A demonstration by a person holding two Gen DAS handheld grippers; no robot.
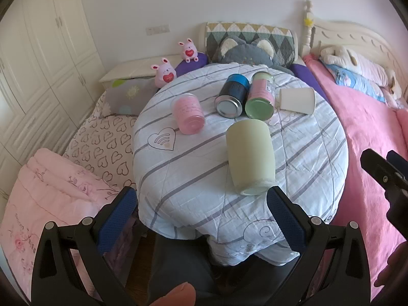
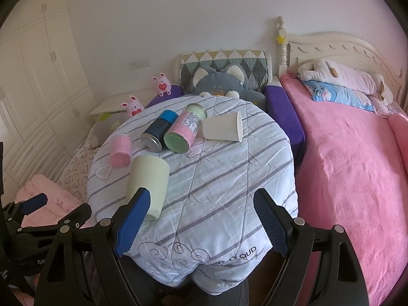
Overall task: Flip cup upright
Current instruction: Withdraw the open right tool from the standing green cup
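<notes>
Cup (image 1: pixel 251 156), pale green, lies on its side on the tabletop (image 1: pixel 193 178), mouth toward the near edge. The left hand-held gripper (image 1: pixel 201 219) and right hand-held gripper (image 2: pixel 204 223) hover before it, both spread wide and empty.

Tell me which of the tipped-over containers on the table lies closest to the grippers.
The pale green cup, lying on its side at the near edge of the quilted table cover. The pink cup, two cans and white paper cup lie farther back.

Plain white wall (image 2: pixel 178 12) fills the top; cream panelled wardrobe (image 1: pixel 38 51) stands upper left, a pink-blanketed bed (image 2: pixel 344 165) with carved cream headboard (image 2: pixel 344 48) right.
</notes>
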